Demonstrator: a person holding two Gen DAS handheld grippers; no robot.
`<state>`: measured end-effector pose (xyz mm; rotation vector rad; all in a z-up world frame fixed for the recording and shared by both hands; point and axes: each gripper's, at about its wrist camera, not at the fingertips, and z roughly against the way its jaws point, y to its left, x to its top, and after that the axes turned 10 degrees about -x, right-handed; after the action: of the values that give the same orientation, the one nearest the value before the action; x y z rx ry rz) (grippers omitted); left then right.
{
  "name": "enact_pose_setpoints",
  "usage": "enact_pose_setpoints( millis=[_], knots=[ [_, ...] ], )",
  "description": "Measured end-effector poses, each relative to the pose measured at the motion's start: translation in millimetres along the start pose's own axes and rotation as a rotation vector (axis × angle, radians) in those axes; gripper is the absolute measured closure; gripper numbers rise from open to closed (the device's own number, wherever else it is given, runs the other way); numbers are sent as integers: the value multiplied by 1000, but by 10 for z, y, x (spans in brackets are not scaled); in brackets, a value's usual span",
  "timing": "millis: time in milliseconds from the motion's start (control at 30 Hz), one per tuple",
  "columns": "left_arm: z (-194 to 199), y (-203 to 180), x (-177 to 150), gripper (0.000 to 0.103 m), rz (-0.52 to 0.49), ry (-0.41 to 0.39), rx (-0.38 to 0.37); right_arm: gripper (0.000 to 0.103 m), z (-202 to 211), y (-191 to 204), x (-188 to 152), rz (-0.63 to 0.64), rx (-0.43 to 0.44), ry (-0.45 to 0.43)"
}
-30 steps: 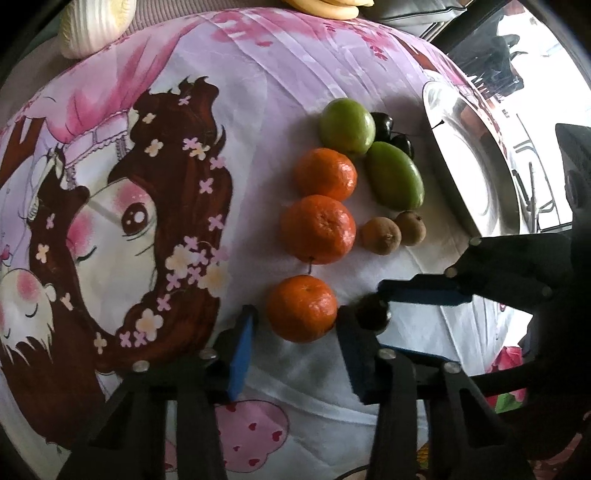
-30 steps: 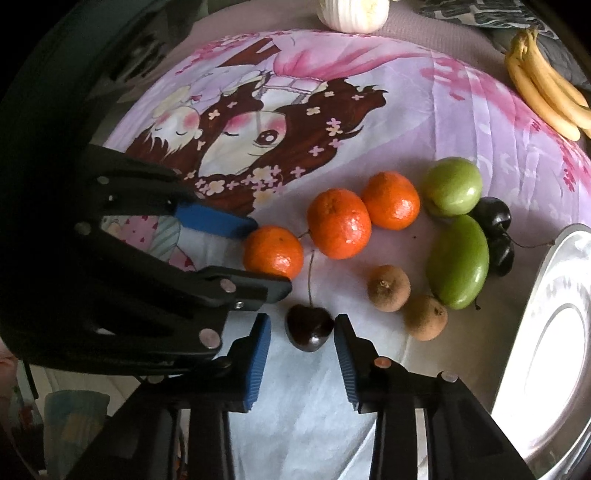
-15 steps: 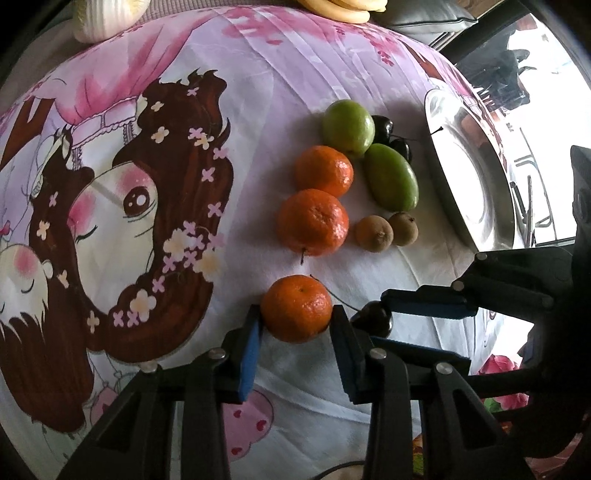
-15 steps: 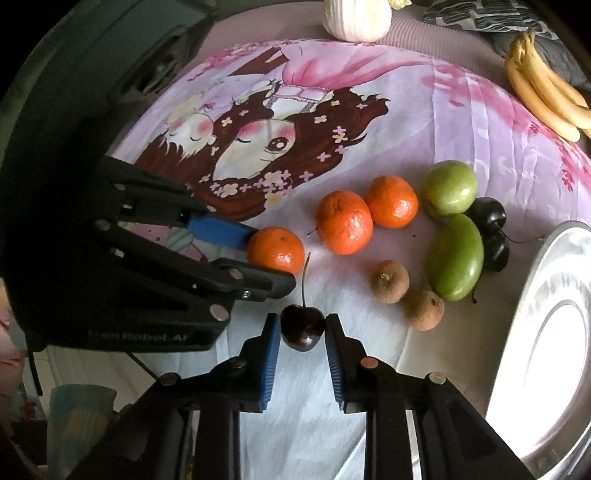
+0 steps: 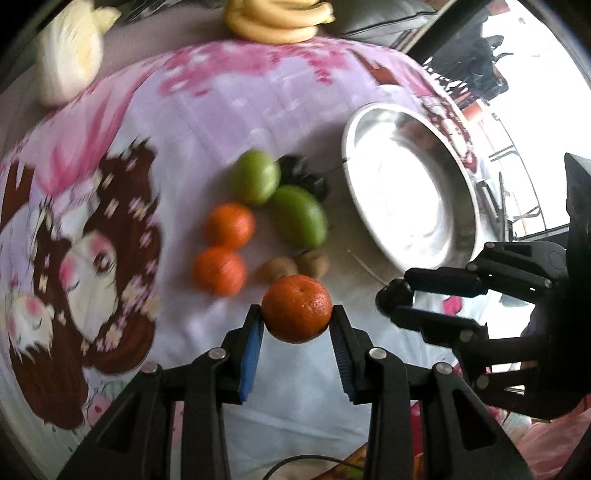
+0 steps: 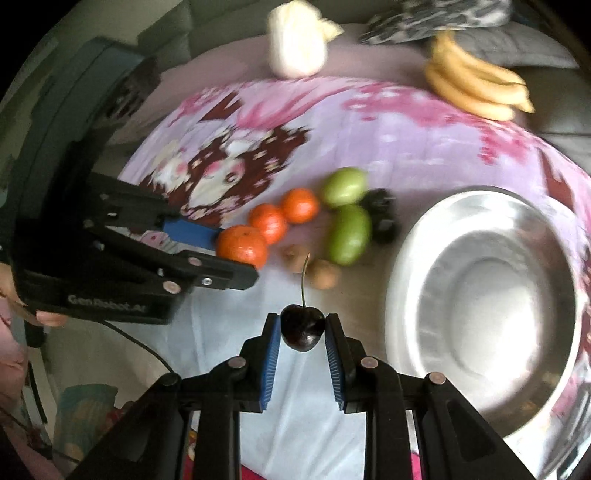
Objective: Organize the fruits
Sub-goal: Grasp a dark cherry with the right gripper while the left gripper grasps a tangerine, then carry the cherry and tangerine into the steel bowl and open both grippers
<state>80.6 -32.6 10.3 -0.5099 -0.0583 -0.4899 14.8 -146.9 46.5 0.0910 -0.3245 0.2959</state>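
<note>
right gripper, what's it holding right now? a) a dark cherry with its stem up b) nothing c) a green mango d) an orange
a: in the right wrist view the right gripper has its blue pads shut on the dark cherry, stem pointing up; the orange sits in the left gripper.

A home, most likely a living room. Soft surface draped with a pink and lilac cartoon-print sheet [image 6: 406, 140] showing an anime girl's face, the sort used as bedding. Grey upholstered sofa cushions [image 6: 517, 51] along the far edge, a patterned cloth [image 6: 436, 18] bunched on them. Household groceries lying loose: a bunch of bananas [image 6: 476, 88], a pale cabbage [image 6: 295, 48], oranges [image 6: 269, 221] and green fruits [image 6: 347, 232] beside a steel basin [image 6: 406, 288]. Bright window daylight [image 5: 535, 92] at one side.
</note>
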Motion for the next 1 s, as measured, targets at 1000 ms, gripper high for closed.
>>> enact_pose_setpoints(
  millis=[1000],
  knots=[
    [-1110, -791, 1302, 65, -61, 103, 42, 76, -296, -1862, -3, -232, -238, 82]
  ],
)
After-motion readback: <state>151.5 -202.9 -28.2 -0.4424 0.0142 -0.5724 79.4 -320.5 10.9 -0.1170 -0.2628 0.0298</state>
